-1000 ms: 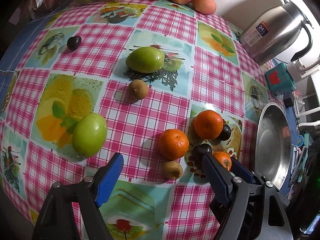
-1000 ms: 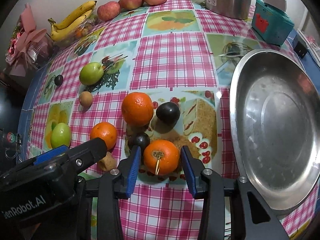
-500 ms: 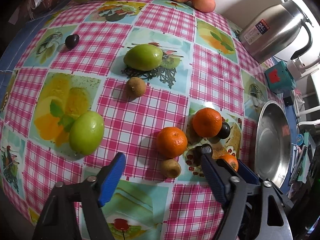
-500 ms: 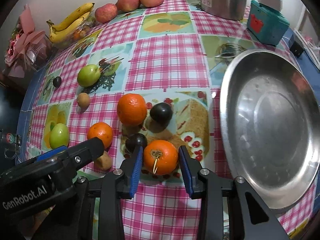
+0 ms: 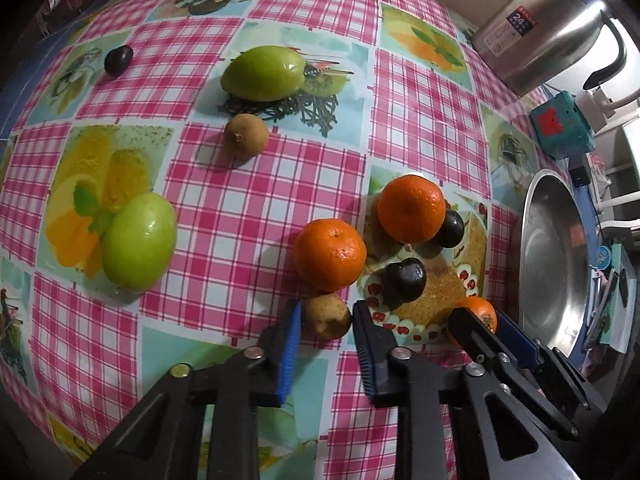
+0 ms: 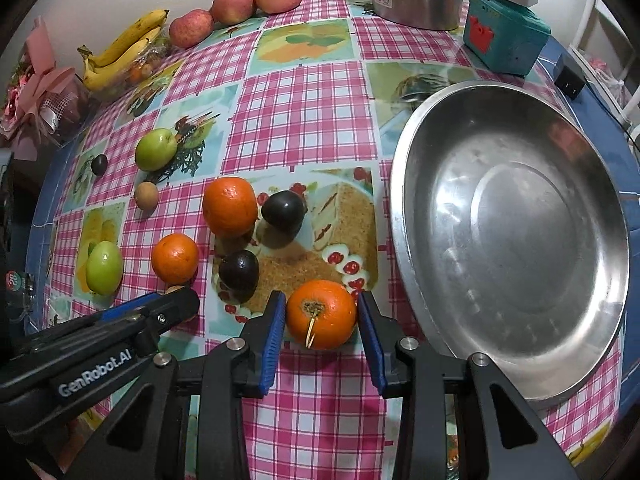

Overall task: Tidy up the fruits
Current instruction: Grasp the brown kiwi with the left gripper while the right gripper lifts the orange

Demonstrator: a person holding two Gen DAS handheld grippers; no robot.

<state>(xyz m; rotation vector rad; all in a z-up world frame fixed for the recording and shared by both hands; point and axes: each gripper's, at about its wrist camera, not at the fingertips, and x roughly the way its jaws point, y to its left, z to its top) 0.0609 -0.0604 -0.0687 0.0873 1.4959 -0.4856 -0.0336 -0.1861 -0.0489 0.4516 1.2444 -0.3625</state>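
Note:
My left gripper point(image 5: 326, 314) has narrowed around a small brown fruit point(image 5: 328, 316) on the tablecloth; its pads touch or nearly touch the fruit. My right gripper point(image 6: 322, 316) holds its pads against both sides of an orange with a stem point(image 6: 321, 314), which rests on the cloth beside the steel bowl point(image 6: 404, 216). Two more oranges point(image 6: 229, 206) point(image 6: 175, 258), two dark plums point(image 6: 284, 210) point(image 6: 239, 273), two green fruits point(image 5: 262, 73) point(image 5: 138, 242), another brown fruit point(image 5: 245, 136) and a third plum point(image 5: 118, 60) lie around.
Bananas point(image 6: 124, 52) and three apples point(image 6: 234, 4) sit at the table's far edge. A steel kettle point(image 5: 544, 36) and a teal box point(image 6: 506, 40) stand at the back right. A pink bouquet point(image 6: 36, 96) is at the far left.
My left gripper has moved right and forward and closed from wide open down around the small brown fruit. My right gripper has closed further onto the stemmed orange.

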